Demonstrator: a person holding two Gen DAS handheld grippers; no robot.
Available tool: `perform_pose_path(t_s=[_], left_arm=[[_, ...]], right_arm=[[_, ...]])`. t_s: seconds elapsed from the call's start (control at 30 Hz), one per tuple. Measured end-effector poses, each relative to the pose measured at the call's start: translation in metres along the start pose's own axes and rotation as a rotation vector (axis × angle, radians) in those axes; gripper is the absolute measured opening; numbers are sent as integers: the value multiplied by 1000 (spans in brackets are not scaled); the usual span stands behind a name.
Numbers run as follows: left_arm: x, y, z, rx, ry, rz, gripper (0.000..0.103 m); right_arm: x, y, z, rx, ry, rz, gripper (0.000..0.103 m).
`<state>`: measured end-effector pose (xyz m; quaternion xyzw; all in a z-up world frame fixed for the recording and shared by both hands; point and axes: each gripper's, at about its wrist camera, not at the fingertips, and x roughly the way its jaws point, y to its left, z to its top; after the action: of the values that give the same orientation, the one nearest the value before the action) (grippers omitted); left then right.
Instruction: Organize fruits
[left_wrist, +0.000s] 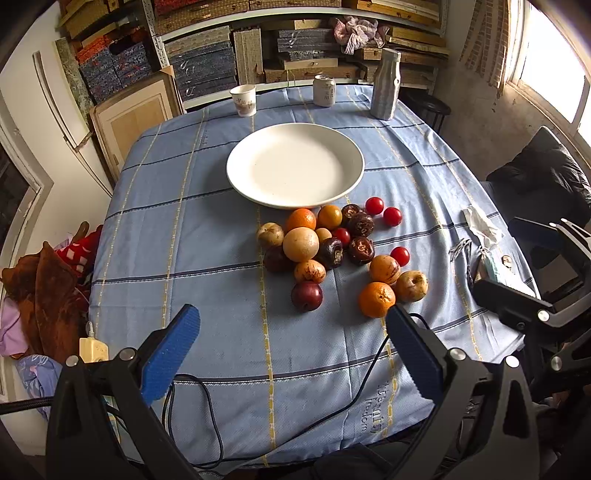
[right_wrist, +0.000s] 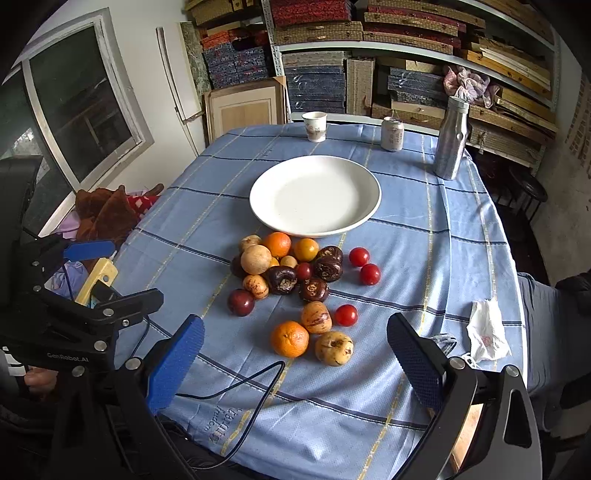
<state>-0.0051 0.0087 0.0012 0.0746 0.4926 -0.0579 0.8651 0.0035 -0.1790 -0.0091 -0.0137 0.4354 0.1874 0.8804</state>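
On the blue checked tablecloth (left_wrist: 192, 229) the fruit pile (left_wrist: 325, 243) sits just before the bare white plate (left_wrist: 295, 164); one orange (right_wrist: 290, 338) lies nearest me. My left gripper (left_wrist: 291, 350) and right gripper (right_wrist: 295, 354) both gape wide, nothing between the pads. Only my right view shows the window (right_wrist: 81, 103) on the left wall; only my left view shows the dark chair (left_wrist: 546, 173). Cup (right_wrist: 314, 126), can (right_wrist: 392, 133), bottle (right_wrist: 451, 138) line the far edge. Open cloth left of the fruit.
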Motion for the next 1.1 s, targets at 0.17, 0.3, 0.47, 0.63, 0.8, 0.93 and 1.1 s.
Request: perform_pose_path(t_s=[0.17, 0.3, 0.47, 0.63, 0.8, 0.93, 1.1], left_arm=[[-1, 1, -1, -3, -1, 9, 99], [0, 2, 0, -4, -1, 12, 99], [0, 2, 1, -3, -1, 13, 99], [0, 2, 0, -3, -2, 11, 99], [0, 2, 0, -4, -2, 12, 99], [0, 2, 0, -3, -1, 12, 99], [0, 2, 0, -3, -1, 12, 99]], right_arm=[[1, 2, 0, -2, -2, 6, 100], [2, 2, 1, -2, -2, 8, 100], [2, 2, 1, -2, -2, 7, 100], [2, 2, 1, -1, -2, 6, 100], [4, 4, 2, 0, -2, 2, 100], [5, 2, 4, 0, 0, 1, 100], [5, 2, 4, 0, 0, 2, 100]])
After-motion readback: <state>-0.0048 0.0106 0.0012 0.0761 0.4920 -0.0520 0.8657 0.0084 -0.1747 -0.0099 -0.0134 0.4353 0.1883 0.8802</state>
